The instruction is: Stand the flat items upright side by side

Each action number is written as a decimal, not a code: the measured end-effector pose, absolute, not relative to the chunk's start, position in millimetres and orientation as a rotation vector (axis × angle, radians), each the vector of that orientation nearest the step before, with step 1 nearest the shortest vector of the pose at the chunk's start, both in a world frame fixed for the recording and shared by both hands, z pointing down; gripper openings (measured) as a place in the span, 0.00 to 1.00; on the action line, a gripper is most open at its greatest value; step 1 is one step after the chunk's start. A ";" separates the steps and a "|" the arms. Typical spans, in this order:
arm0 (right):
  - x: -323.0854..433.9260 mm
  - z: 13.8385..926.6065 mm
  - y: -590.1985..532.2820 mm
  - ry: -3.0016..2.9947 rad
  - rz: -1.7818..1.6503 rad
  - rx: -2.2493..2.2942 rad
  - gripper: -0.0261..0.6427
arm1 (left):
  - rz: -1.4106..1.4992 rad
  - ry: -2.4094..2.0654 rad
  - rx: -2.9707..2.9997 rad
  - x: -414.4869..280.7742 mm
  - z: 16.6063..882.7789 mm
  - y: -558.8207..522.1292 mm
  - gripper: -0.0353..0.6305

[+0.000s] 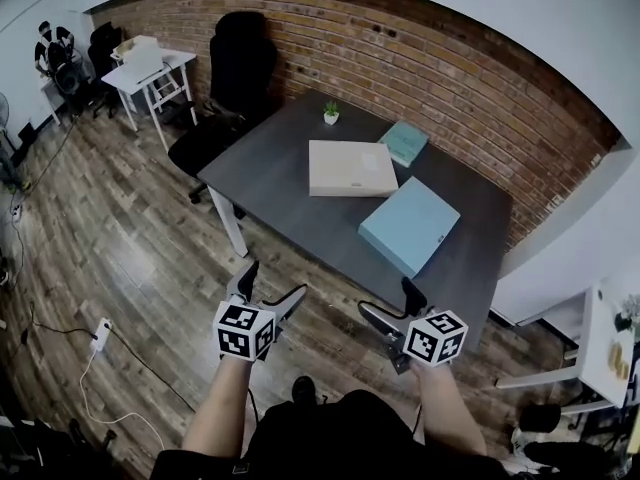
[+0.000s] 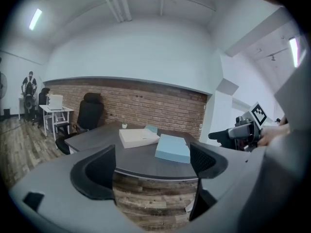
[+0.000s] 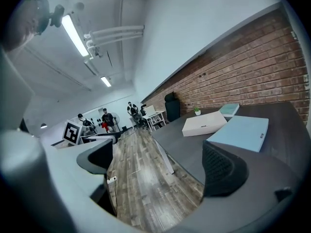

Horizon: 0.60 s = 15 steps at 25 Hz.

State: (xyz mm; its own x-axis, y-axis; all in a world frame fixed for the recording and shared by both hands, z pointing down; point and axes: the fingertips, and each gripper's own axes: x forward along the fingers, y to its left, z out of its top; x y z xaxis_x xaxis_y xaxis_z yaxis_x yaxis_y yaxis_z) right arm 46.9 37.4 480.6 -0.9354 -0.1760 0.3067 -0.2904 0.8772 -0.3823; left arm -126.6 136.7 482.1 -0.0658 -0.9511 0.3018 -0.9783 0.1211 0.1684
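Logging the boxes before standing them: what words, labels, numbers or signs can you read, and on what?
No readable text in any view.
Lid of cream box: faint mark, too small to read.
Edge of light blue box: small dark mark, too blurred.
Cubes on left hand-held gripper and right hand-held gripper: square patterns only, no letters.

On the dark-grey table [image 1: 270, 183] lie a pale-blue box [image 1: 409, 225], cream box [image 1: 350, 168], teal book [image 1: 404, 141].
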 end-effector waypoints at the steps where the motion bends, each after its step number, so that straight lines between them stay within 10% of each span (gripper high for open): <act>1: 42.3 478.9 33.6 -2.790 0.627 0.359 0.89 | 0.115 -2.067 1.884 -131.1 480.9 133.6 0.79; 15: 6.3 492.6 -42.6 -2.786 0.706 0.399 0.89 | 0.158 -1.982 1.909 -161.8 493.8 60.9 0.79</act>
